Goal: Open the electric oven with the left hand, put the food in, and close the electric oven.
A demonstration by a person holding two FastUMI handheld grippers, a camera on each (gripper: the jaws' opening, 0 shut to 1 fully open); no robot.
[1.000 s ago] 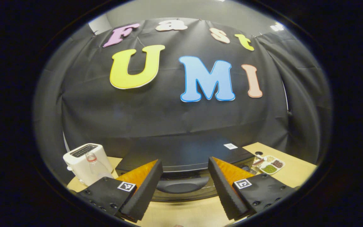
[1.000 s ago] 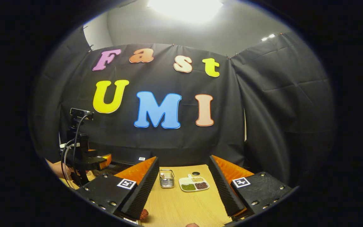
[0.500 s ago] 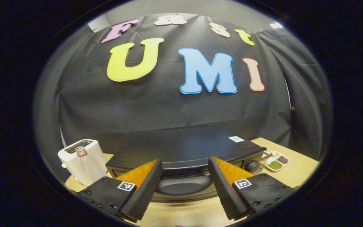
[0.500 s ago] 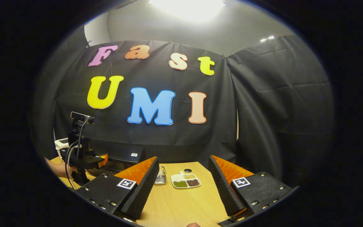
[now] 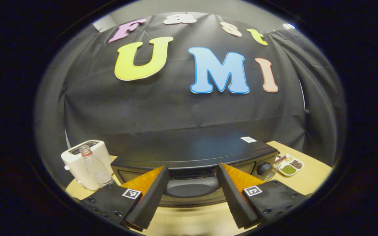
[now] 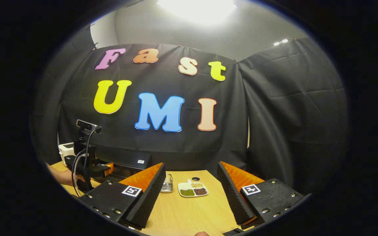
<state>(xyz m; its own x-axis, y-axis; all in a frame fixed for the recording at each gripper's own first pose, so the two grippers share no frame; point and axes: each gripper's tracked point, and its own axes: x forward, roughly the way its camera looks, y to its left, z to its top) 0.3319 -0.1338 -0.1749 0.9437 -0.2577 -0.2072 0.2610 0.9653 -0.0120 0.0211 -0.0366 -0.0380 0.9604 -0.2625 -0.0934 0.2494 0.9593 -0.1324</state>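
We see left gripper (image 5: 191, 193) level, jaws open astride the closed oven (image 5: 192, 157) handle (image 5: 191, 190). Right gripper (image 6: 190, 196) open over table (image 6: 189, 216); toaster (image 5: 82, 160), bottle (image 5: 94, 167) left.

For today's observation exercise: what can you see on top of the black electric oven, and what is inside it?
On the electric oven, a small white sticker sits near its back right corner; the top otherwise looks bare. The door is closed, with the left gripper open around its handle, so the inside is hidden.
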